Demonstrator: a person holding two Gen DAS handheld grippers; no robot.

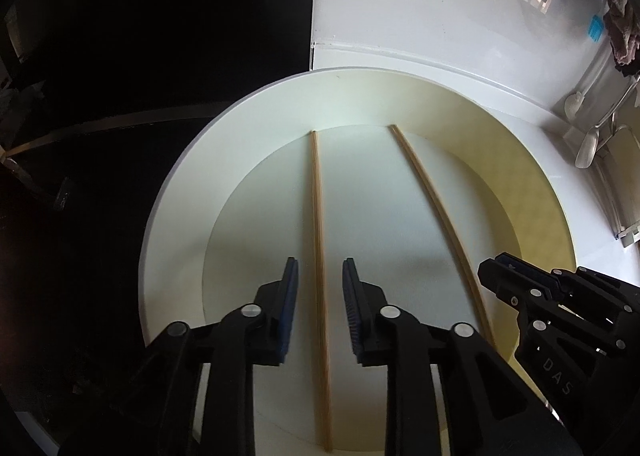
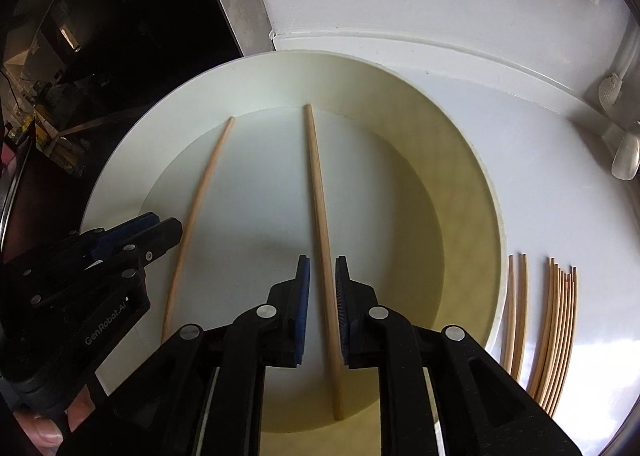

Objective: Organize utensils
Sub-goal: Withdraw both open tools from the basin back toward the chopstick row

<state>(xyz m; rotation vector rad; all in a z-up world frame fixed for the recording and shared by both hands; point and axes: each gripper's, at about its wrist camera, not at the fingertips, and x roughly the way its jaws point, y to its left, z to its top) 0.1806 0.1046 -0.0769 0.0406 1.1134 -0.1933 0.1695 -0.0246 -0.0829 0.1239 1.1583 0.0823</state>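
A big white plate (image 1: 180,175) lies on a white counter with two wooden chopsticks on it, side by side and apart. My left gripper (image 1: 320,262) stands open over the left chopstick (image 1: 318,215), which lies between the jaws with a gap on each side. The right chopstick (image 1: 436,195) runs under my right gripper (image 1: 500,268). In the right wrist view my right gripper (image 2: 322,258) is narrowly open around that chopstick (image 2: 318,183), whose pads do not clamp it. The left gripper (image 2: 160,223) hovers beside the other chopstick (image 2: 200,195) on the plate (image 2: 120,159).
Two bundles of chopsticks (image 2: 516,316) (image 2: 556,336) lie on the counter just right of the plate. Spoons (image 2: 624,159) and a brush (image 2: 608,89) hang at the far right. A white wall rises behind the plate. The counter ends at a dark drop on the left.
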